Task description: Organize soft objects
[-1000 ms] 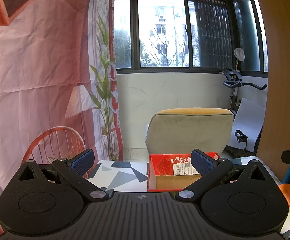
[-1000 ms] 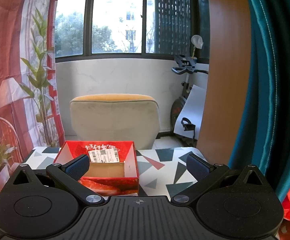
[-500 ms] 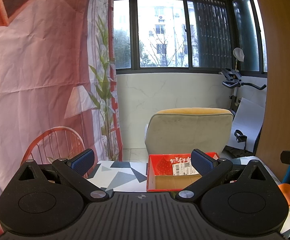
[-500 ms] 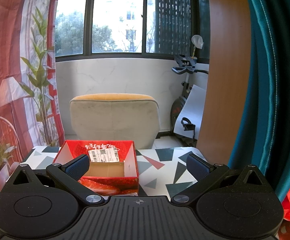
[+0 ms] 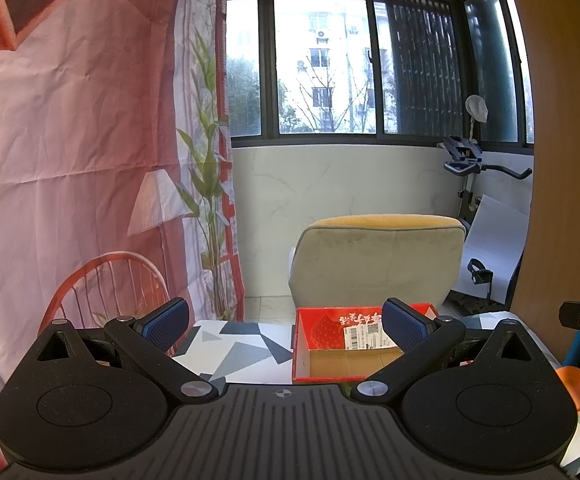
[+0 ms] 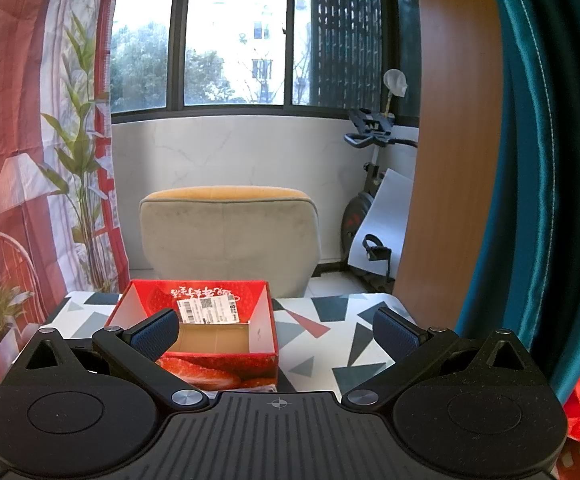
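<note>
Table (image 6: 330, 328): white top with grey, dark and red triangle print. On it: one open red strawberry-printed carton (image 6: 209, 364), label inside, toward the far edge, interior bare cardboard.

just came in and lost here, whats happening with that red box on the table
Nothing is being handled yet. A person holds two tongs, left and right, both open and empty, hovering in front of the red strawberry box. The box sits open on the patterned table; what shows of its inside looks empty.
</note>
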Motion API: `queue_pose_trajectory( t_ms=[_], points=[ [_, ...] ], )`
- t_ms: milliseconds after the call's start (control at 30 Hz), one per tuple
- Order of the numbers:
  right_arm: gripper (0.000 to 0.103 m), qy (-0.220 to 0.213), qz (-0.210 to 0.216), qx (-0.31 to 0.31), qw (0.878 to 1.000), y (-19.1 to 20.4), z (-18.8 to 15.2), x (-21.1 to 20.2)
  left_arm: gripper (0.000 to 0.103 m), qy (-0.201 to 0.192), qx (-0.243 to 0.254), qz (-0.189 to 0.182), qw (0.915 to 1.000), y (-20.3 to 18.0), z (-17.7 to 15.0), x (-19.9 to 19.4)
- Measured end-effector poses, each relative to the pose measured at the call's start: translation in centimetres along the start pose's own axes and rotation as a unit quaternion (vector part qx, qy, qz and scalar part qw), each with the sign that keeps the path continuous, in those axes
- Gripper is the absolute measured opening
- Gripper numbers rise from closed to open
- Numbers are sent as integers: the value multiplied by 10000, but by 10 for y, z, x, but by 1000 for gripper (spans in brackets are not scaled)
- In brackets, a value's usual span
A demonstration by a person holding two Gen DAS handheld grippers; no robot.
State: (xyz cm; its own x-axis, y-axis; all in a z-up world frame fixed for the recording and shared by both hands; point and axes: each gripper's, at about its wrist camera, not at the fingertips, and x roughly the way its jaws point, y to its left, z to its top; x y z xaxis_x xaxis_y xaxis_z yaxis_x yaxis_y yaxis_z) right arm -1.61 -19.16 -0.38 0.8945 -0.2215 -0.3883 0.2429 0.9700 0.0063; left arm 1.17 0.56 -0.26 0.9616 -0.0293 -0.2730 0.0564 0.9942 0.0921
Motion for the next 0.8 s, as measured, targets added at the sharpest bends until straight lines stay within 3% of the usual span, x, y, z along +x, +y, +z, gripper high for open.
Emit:
queue_pose_trajectory(
  t_ms=[300, 467, 533, 800],
  points=[
    [103, -242, 590, 304, 9975, -11, -18, 14, 103, -34, 140, -45, 9999, 3, -26, 17],
    [103, -588, 752, 396, 9947, -11, -52, 40, 103, 247, -347, -450, 9981, 22, -50, 40],
    [103, -606, 772, 405, 9944, -9, -66, 52, 103, 420, -514, -435, 9968, 29, -61, 53],
    [103, -68, 688, 8, 9976, 10, -111, 92, 103, 910, -248, -78, 9955, 44, -111, 90]
  ],
)
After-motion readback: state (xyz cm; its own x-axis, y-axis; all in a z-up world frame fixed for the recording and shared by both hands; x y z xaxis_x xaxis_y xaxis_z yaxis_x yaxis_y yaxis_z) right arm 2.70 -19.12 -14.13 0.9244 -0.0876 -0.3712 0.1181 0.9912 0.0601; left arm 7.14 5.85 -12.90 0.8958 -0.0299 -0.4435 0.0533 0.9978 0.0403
